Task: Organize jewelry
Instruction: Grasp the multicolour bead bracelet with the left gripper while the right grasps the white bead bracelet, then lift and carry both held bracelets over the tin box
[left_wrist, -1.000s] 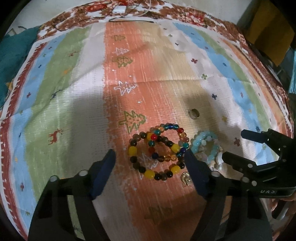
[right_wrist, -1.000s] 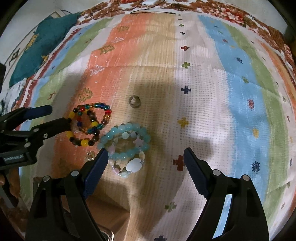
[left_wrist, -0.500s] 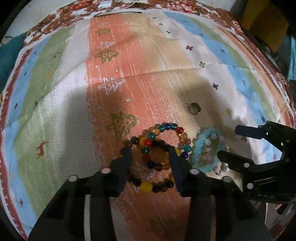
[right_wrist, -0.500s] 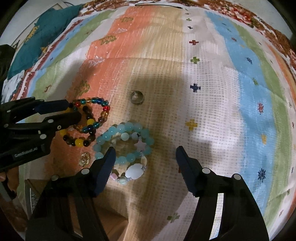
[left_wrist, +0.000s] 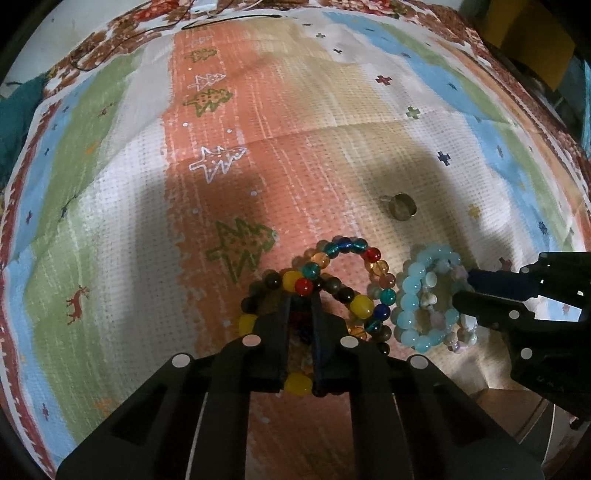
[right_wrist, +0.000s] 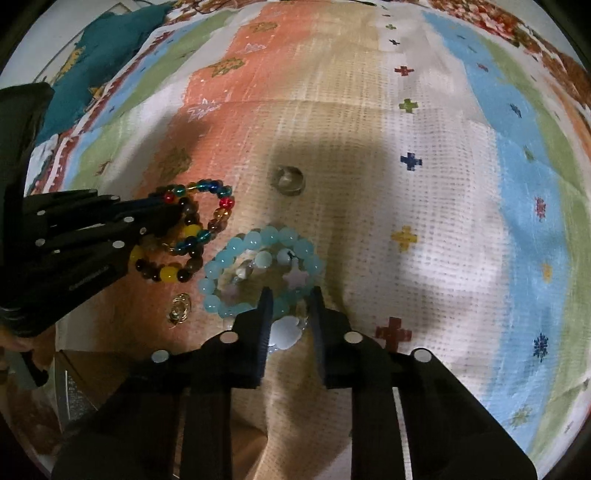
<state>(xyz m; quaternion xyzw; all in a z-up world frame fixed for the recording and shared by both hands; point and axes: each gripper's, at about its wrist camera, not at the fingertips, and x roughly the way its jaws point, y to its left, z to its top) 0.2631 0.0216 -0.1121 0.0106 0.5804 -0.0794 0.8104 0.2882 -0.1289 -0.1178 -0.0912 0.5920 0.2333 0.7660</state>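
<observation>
Glass-bright multicoloured bead bracelet (left_wrist: 332, 280) sits pinched in our left gripper (left_wrist: 300, 306), pale blue bead bracelet (right_wrist: 258, 273) in our right gripper (right_wrist: 290, 306), jaws just closing narrow; we lift both slowly, keeping strands from snagging.

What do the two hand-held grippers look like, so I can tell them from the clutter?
Both match: the left hand-held gripper and right hand-held gripper have matte black angular bodies, round silver studs and dark blue fingers. Small pale lettering marks the side. No cables or sleeves show.

The left claw (left_wrist: 300, 299), its jaws just drawn together, pinches a multicoloured bead bracelet (left_wrist: 332, 284) on a striped cloth (left_wrist: 110, 184). Beside it, the right claw (left_wrist: 466, 286) grips a pale blue bracelet (left_wrist: 413, 299).
</observation>
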